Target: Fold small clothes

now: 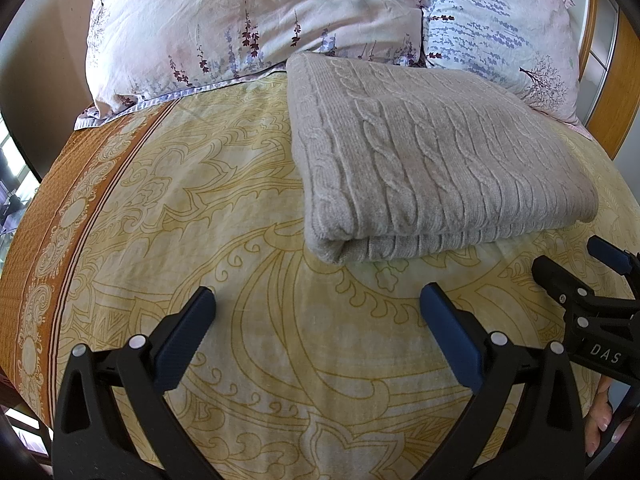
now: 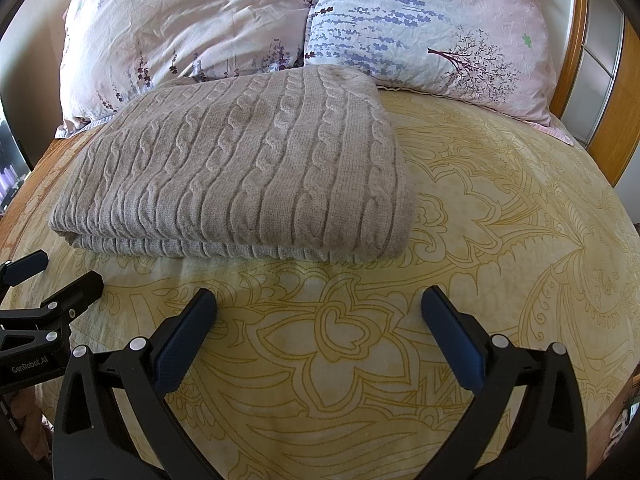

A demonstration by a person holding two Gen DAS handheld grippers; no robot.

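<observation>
A folded grey-beige sweater [image 1: 436, 156] lies on the bed, a thick rectangular bundle of cable knit with raised braided ribs running along its top and a rounded fold edge facing the cameras. Its layers show as a ribbed band along the near side.

At the left edge the bedspread [image 1: 248, 320] has an orange-brown woven border with pale medallions; the rest is soft cream cloth printed with yellow scrolls and leaf outlines. Behind the sweater stand two crumpled pillows: the left pillow [image 1: 240, 20] pale pink with purple flower sprigs, the right pillow [image 2: 432, 20] bluish-white with lavender stems and a small tree. A wooden headboard [image 2: 612, 128] curves at far right.

The left tongs [image 1: 318, 308] hover over the bedspread, spread wide and holding nothing; the sweater's near left corner lies just ahead of them, toward their right finger. The right tongs [image 2: 319, 310] are likewise wide apart and empty, with the sweater ahead and to their left, apart from the blue-padded fingers [image 2: 448, 340]. In the left wrist view, fingertips of a hand [image 1: 600, 424] show at the lower right.
</observation>
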